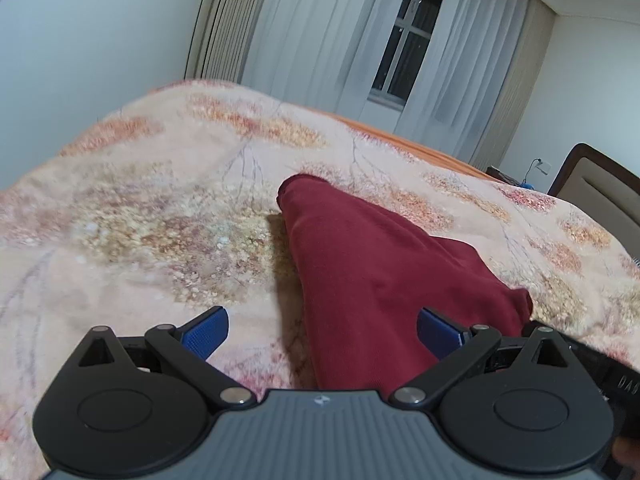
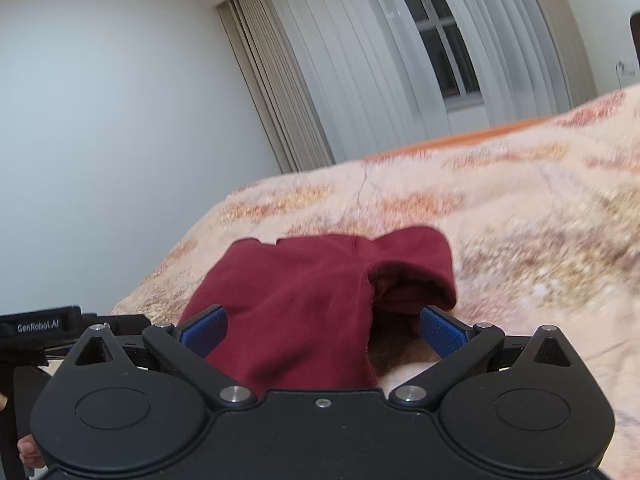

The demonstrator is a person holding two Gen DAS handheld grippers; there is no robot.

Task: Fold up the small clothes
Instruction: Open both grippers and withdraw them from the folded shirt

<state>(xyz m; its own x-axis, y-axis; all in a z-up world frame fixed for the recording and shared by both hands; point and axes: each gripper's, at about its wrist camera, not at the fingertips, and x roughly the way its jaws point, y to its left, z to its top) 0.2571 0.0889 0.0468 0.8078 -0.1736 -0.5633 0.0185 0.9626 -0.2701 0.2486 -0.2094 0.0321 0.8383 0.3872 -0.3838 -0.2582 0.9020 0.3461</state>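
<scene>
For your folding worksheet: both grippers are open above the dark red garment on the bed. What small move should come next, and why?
Probably lower the right gripper to the raised sleeve end of the dark red garment and press it flat. That end stands up, hollow, off the floral bedspread, while the rest lies smooth. The left gripper is open, holding nothing.

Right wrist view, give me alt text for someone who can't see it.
A dark red garment lies folded on a floral bedspread, seen between the open blue pads of the right hand-held gripper, which holds nothing. Behind are a white wall, pale curtains and a window.
</scene>
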